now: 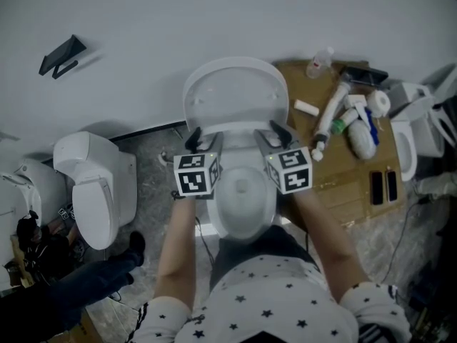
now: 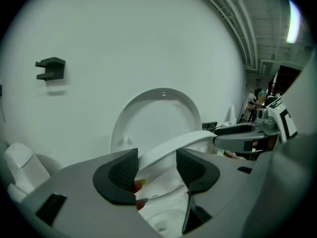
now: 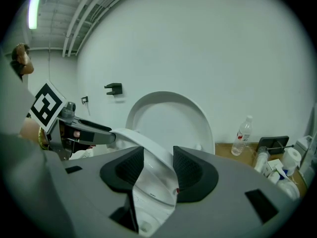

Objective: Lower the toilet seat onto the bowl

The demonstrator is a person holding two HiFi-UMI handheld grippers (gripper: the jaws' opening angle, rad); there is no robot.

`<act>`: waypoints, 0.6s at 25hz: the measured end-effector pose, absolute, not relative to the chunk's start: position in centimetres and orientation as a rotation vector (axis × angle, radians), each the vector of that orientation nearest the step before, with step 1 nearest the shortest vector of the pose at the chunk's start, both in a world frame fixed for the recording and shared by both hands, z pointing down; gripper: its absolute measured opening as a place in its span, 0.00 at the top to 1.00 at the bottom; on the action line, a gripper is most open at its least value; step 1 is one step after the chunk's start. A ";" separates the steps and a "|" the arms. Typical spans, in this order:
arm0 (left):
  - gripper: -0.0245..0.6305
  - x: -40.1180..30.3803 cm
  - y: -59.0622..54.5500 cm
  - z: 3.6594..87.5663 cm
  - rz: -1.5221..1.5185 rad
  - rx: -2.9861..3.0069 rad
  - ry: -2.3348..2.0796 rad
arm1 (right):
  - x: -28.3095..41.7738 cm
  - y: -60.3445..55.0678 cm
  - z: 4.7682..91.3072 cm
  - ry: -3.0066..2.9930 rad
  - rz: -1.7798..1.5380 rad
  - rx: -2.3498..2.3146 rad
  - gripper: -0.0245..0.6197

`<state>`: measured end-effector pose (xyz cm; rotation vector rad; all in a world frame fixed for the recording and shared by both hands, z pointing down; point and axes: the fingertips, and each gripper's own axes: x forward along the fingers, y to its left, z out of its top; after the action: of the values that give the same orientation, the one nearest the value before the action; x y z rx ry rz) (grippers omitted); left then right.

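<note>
Left tongs [image 2: 156,163]: closed on the seat [image 2: 190,140], which fills the gap between the two dark pads (a painted fingertip of the person shows just under the left pad).
Right tongs [image 3: 158,166]: also gripping the seat, on the opposite side of the ring, with its pads pressed on either face of the rim.
Seat: held between both tongs, tilted, clear of the lid [image 1: 235,91] behind it and not yet down on the bowl [image 1: 243,195].
Lid: upright, leaning back at the white wall [image 1: 214,13].
Bowl: open, straight below the tongs and right in front of the person's body.
Arms: both bare forearms reach forward on either side of the bowl, and each marker cube sits just behind its jaws.
Left of the toilet: a second toilet [image 1: 96,184] with its lid shut, standing on the speckled floor [image 1: 153,191].
Right of the toilet: a sheet of cardboard [image 1: 350,181] carrying a clear bottle [image 1: 319,63], tubes and other small items (too small to name).
On the wall: a black bracket [image 1: 63,54], up and to the left, well apart from the toilet.
</note>
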<state>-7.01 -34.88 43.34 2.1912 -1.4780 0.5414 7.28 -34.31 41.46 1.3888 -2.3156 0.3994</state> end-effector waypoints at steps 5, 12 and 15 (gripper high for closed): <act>0.61 -7.0 -33.7 43.4 0.548 2.197 -1.471 | 7.3 -33.1 41.5 -2.307 0.395 1.392 0.67; 0.61 -6.9 -31.7 43.6 0.561 2.204 -1.466 | 7.3 -31.1 41.7 -2.302 0.383 1.393 0.67; 0.61 -6.9 -30.8 43.7 0.568 2.204 -1.461 | 7.2 -30.2 41.8 -2.295 0.381 1.394 0.67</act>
<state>-6.93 -30.84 43.66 2.2045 -1.4614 0.5676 7.25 -30.24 41.78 1.3941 -2.2952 0.3810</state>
